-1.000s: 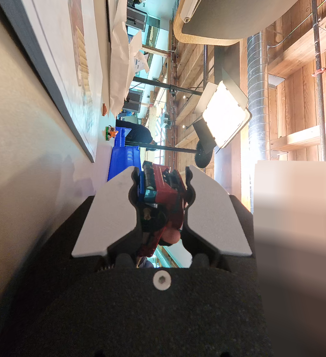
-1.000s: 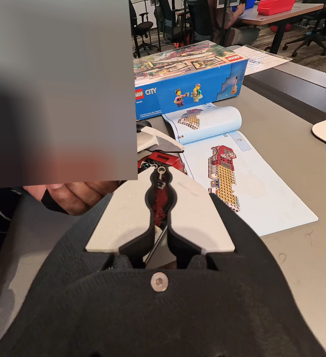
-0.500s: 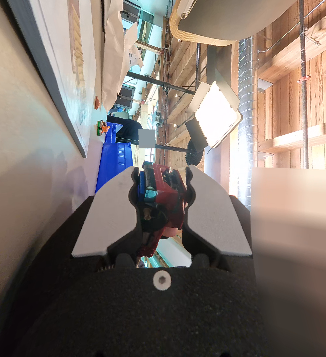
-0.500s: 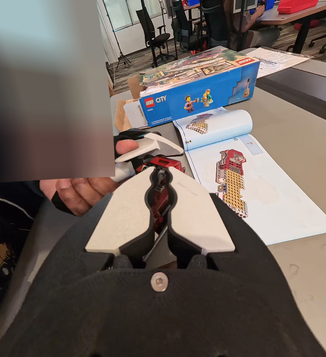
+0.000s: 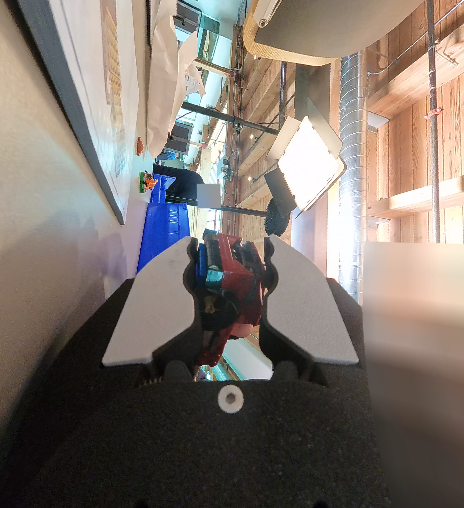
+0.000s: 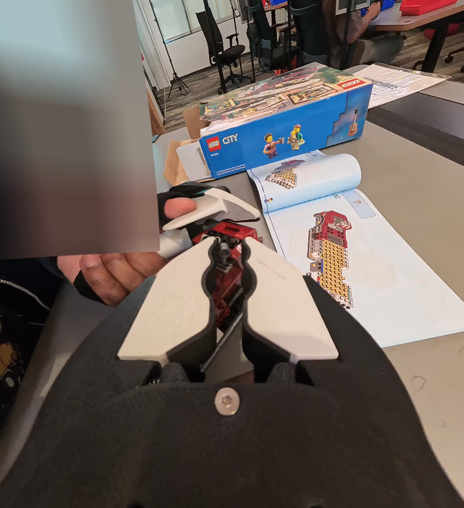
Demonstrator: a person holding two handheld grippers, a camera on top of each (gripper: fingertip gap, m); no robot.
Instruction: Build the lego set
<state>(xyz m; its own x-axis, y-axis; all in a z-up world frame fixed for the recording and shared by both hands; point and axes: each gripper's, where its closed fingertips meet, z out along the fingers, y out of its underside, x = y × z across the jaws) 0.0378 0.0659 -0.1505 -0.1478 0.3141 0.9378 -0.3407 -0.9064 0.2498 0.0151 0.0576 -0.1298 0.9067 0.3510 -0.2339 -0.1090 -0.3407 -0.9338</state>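
Observation:
My left gripper (image 5: 231, 242) is shut on a dark red brick-built vehicle model (image 5: 236, 275) with blue, teal and black parts, and holds it sideways in the air. In the right wrist view the same model (image 6: 232, 231) sits between the left gripper's white fingers (image 6: 220, 204), held by a person's hand (image 6: 110, 275). My right gripper (image 6: 228, 243) is right at the model. Its jaws stand slightly apart around a small grey piece (image 6: 224, 251) that sticks up from the model, with a gap on each side.
A blue toy box (image 6: 286, 137) and an open instruction booklet (image 6: 362, 261) lie on the grey table (image 6: 431, 192). In the left wrist view a blue bin (image 5: 162, 233) and a small orange and green figure (image 5: 147, 182) stand on the table, with a bright light panel (image 5: 307, 165) behind. My two grippers' fingertips are within a few centimetres of each other.
My right jaws were shut on the small grey piece and have now opened off it, leaving it on the model. The left gripper keeps its hold on the model.

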